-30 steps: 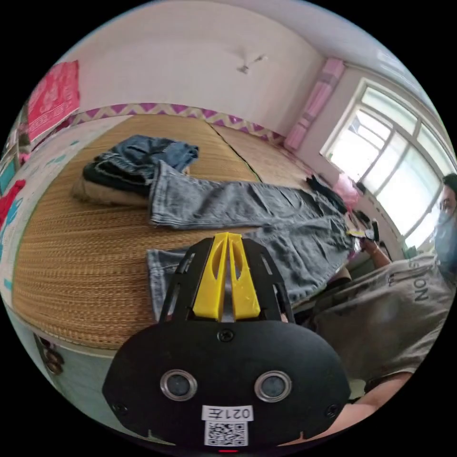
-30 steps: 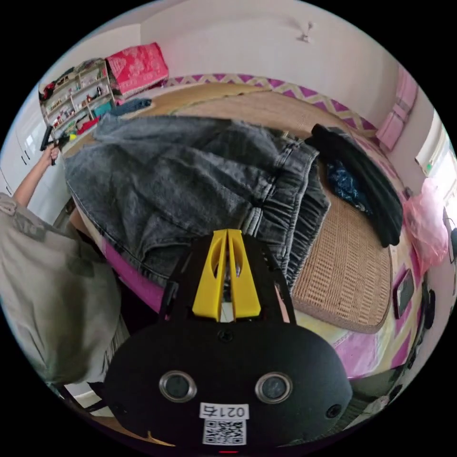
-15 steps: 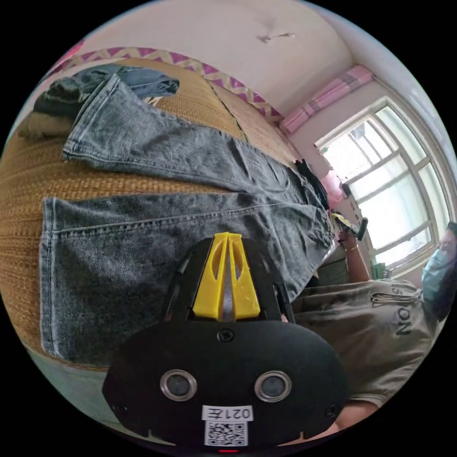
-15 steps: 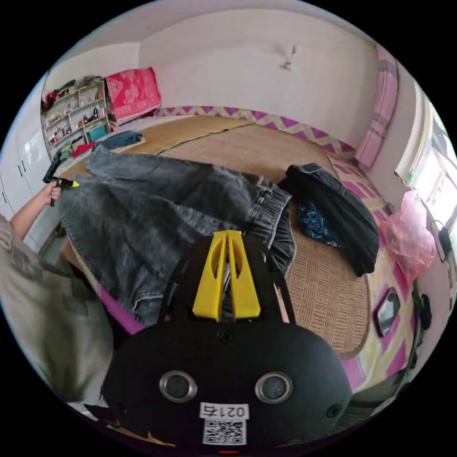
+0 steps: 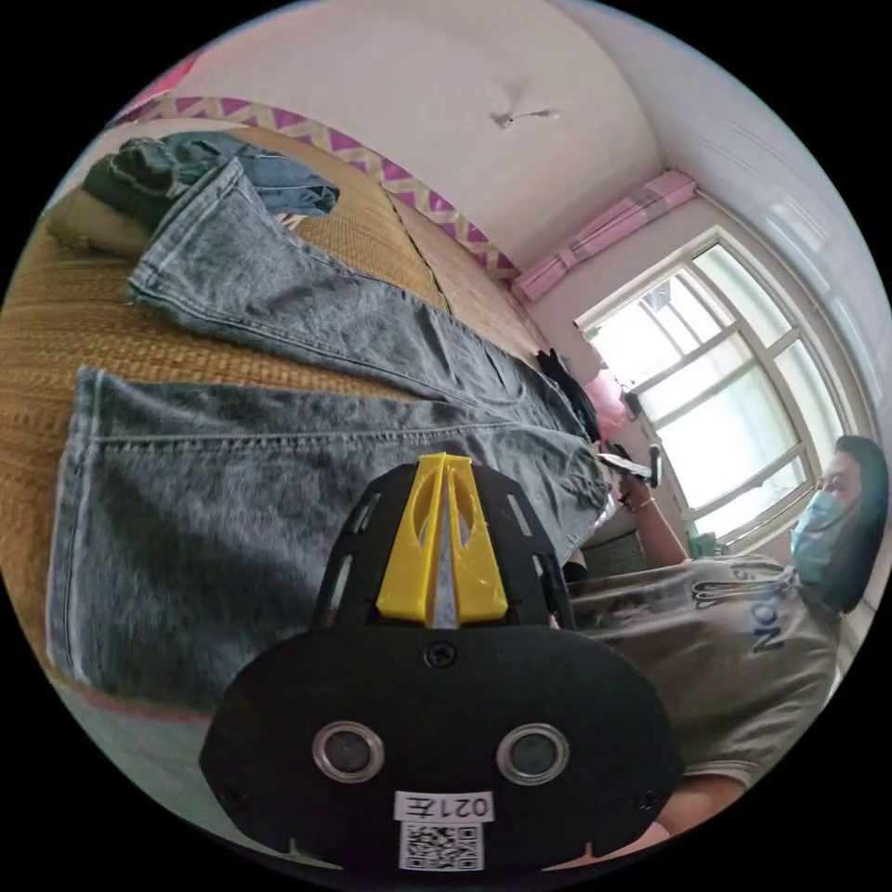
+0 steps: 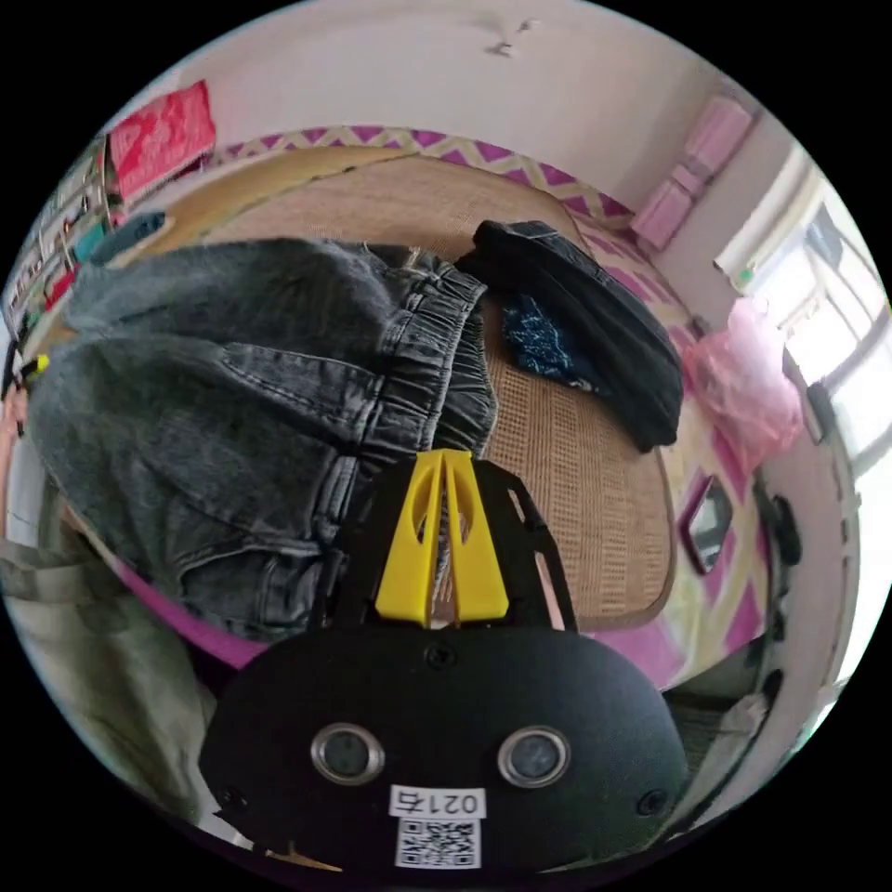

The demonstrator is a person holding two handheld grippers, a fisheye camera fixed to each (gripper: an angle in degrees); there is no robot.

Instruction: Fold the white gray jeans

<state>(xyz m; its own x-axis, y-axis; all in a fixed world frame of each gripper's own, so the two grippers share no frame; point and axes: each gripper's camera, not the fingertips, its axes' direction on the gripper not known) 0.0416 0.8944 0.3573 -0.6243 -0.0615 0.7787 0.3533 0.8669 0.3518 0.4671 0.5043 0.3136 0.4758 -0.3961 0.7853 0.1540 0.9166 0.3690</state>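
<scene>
The grey jeans (image 5: 279,483) lie spread on a woven mat, both legs stretched toward the far pile. My left gripper (image 5: 444,457) is shut at the near edge of the closer leg, and a strip of grey cloth shows between its jaws. In the right gripper view the jeans (image 6: 232,400) bunch at the elastic waistband near the bed's edge. My right gripper (image 6: 444,455) is shut on that waistband, with cloth in its slot. The right gripper (image 5: 632,460) also appears far off at the waist end. The left gripper's yellow tip (image 6: 32,367) peeks in at the far leg end.
Folded jeans (image 5: 186,172) are stacked at the mat's far end. A black garment (image 6: 595,316) and a pink bag (image 6: 753,390) lie beyond the waistband on the woven mat (image 6: 576,483). The person (image 5: 734,632) stands at the bed's side by the window (image 5: 706,390).
Both cameras have moved in closer to the jeans and tilted. The near leg now looms large in the left gripper view, and the waistband sits right at the right gripper's jaws.
</scene>
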